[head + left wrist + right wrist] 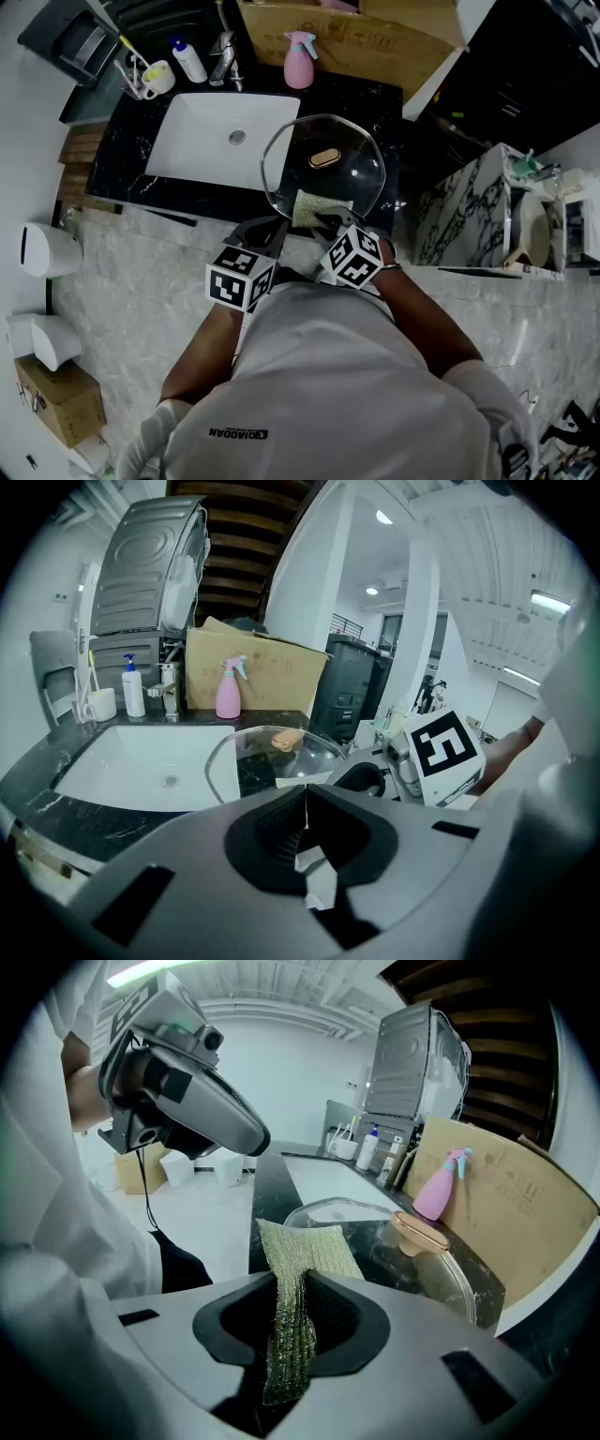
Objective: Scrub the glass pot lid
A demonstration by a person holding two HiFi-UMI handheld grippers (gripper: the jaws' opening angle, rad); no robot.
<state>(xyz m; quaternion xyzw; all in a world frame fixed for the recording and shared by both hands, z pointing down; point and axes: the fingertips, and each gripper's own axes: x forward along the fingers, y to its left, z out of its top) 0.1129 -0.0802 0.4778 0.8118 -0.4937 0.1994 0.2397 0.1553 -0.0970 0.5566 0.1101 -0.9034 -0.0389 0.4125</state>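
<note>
Glass pot lid (pixel 361 183) sits over the black table (pixel 131 155) at the right of the white sink (pixel 202 141), its left rim overlapping the sink's edge. Its tan handle (pixel 324 157) faces up at the centre. Whether the lid rests flat or is raised a little cannot be told.

At the lid's near-left rim is the left gripper (pixel 265 228). In the left gripper view its jaws are drawn together, with only a thin line between them, and the lid's (pixel 253 757) near edge runs right down to that line, so the jaws appear to be pinched on the rim.

Just to its right, the right gripper (pixel 330 220) has its jaws closed on a greenish mesh scrub cloth (pixel 317 208). In the right gripper view the cloth (pixel 305 1246) is squeezed into a narrow fold between the jaws and fans out beyond them onto the near edge of the lid (pixel 450 1279).

Behind the sink stand a tap (pixel 223 58), a white pump bottle (pixel 189 61) and a cup (pixel 157 78) holding brushes. A pink spray bottle (pixel 299 61) stands beyond the lid, in front of a cardboard box (pixel 375 42).
</note>
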